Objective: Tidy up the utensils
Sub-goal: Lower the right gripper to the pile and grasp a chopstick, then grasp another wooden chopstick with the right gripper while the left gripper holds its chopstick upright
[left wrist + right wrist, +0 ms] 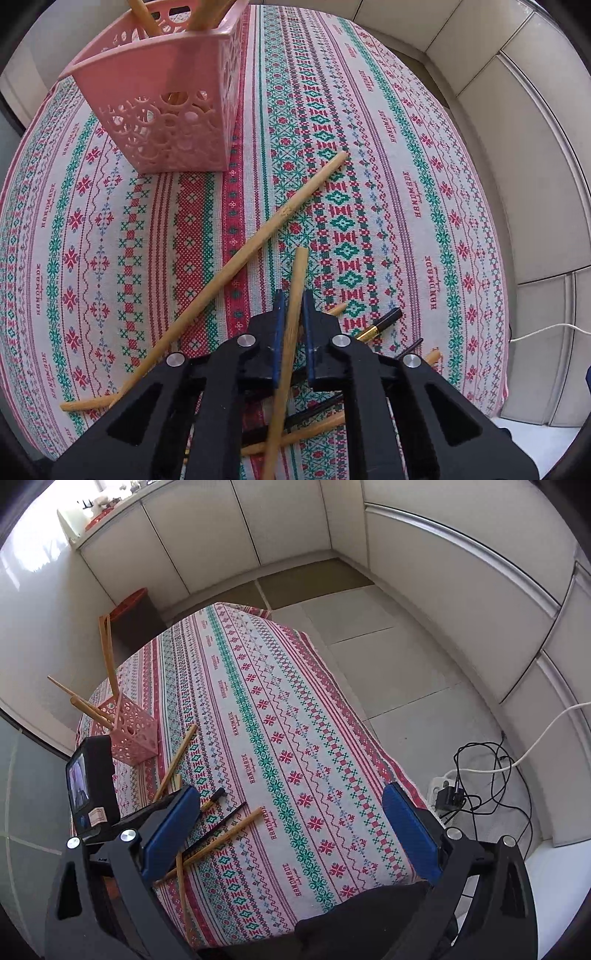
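Left wrist: left hand-held gripper (293,314) clenched on a round bamboo chopstick (291,325); more lie crossed on the woven patterned counter (406,166); perforated pink basket (166,107) holds some.
Right wrist: right hand-held gripper (291,827) released, blue pads (168,834) apart.

Bright, sharp daylight from upper left; heavy fisheye curving, dark vignetted corners
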{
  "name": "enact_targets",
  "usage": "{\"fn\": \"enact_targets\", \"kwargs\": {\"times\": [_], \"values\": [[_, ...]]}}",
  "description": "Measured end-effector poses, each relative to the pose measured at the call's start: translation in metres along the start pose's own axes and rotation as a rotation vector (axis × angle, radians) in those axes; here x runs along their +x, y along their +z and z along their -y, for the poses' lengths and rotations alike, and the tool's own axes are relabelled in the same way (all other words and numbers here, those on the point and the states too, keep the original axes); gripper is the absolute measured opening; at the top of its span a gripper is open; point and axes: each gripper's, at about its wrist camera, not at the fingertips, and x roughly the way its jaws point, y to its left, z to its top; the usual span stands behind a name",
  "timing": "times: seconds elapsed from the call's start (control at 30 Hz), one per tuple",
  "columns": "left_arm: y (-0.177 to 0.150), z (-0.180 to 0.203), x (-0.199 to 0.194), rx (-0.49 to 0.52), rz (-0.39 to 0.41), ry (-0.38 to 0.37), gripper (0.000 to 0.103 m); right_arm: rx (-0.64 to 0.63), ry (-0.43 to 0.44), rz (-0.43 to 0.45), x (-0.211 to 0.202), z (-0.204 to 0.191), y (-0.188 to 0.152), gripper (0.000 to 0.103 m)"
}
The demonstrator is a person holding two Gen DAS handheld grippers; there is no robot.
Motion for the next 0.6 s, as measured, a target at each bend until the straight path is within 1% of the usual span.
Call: {"fn": "enact_targets", "kwargs": {"times": [0.1,0.2,0.33,0.4,0.43,0.47,0.5,0.57,0.6], "values": [[-0.006,-0.004,-0.008,0.015,0.065,0.001,0.006,0.023,-0.013,-0.016,0.007,-0.002,-0.002,0.096],[-0.014,-0.015,-0.027,0.026,0.109,-0.018,0.006,0.056,-0.007,-0.055,0.017,-0.008,-0.005,0.096],[-0.028,-0.035,-0.065,0.042,0.176,-0.052,0.006,0.128,0.001,-0.128,0.036,-0.016,-0.012,0.096],[-0.034,-0.040,-0.083,0.050,0.216,-0.062,0.006,0.179,0.011,-0.173,0.047,-0.019,-0.017,0.094],[-0.037,-0.044,-0.095,0.052,0.236,-0.072,0.006,0.212,0.022,-0.204,0.055,-0.021,-0.020,0.088],[-0.039,-0.048,-0.104,0.052,0.254,-0.080,0.006,0.237,0.029,-0.233,0.062,-0.023,-0.023,0.078],[-0.042,-0.052,-0.112,0.052,0.269,-0.086,0.006,0.259,0.032,-0.260,0.070,-0.025,-0.026,0.073],[-0.044,-0.057,-0.125,0.049,0.297,-0.095,0.006,0.292,0.025,-0.307,0.086,-0.031,-0.033,0.047],[-0.045,-0.059,-0.130,0.049,0.306,-0.098,0.006,0.300,0.022,-0.324,0.093,-0.033,-0.037,0.040]]}}
